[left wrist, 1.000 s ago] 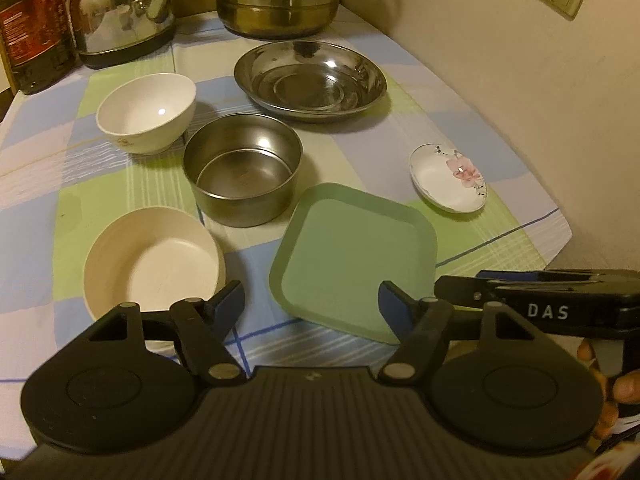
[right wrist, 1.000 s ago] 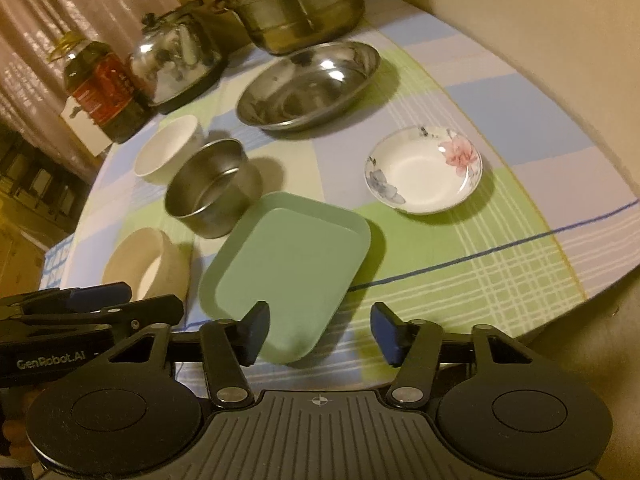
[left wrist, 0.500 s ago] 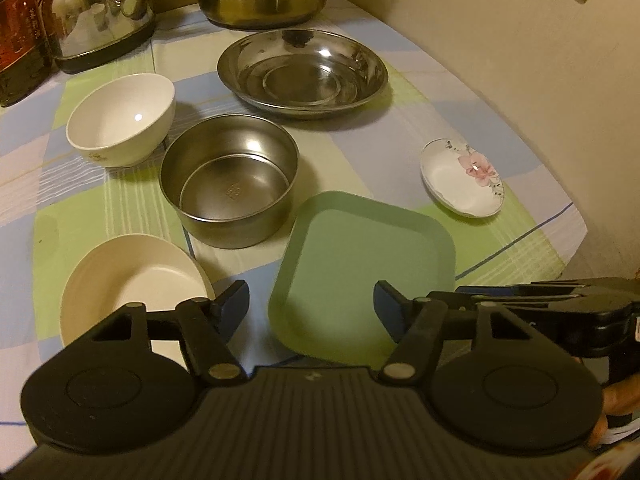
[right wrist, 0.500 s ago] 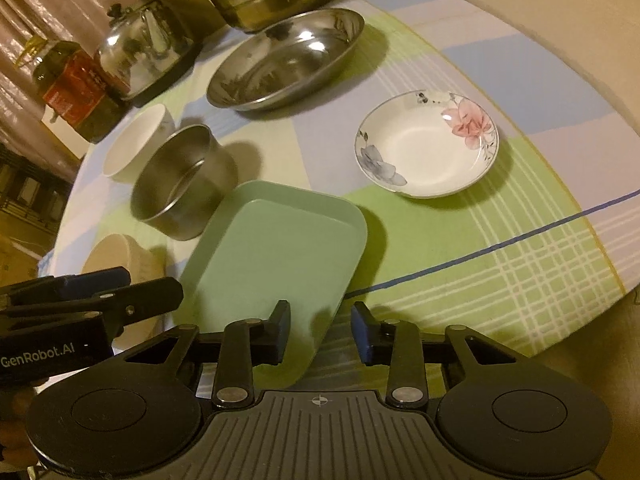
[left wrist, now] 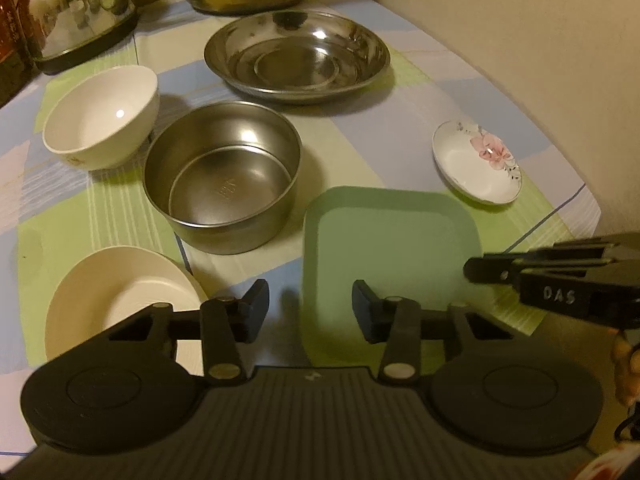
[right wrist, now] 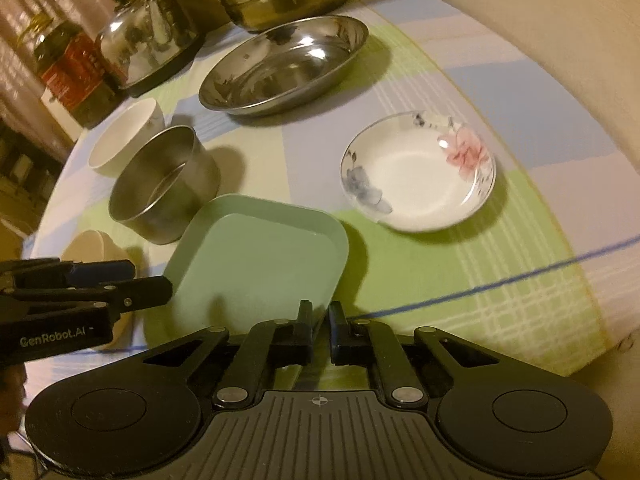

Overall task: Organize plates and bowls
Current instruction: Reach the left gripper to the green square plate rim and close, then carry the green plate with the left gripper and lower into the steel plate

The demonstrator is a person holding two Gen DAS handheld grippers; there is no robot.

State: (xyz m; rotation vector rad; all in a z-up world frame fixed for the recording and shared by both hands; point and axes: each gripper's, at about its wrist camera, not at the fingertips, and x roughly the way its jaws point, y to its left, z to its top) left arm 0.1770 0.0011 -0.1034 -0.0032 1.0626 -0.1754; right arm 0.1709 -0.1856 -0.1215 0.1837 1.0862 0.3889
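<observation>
in the left wrist view, the left claw hangs over the near edge of the bench with its fingers apart and nothing between them; the near left corner of the green square plate lies just ahead of the gap. the steel bowl sits just beyond that plate toward the middle of the bench, the white bowl toward the left edge, the cream bowl at the near left, the wide steel dish toward the far edge, and the small flowered saucer toward the right edge. in the right wrist view, the right claw has its fingers drawn nearly together at the near rim of the green square plate, but i cannot tell whether the rim is actually pinched. to do this pickup well, it looks wise to seat the thin rim deep between the pads, lift it level, and keep clear of the steel bowl that almost touches the plate's far left side. the flowered saucer sits well apart.
</observation>
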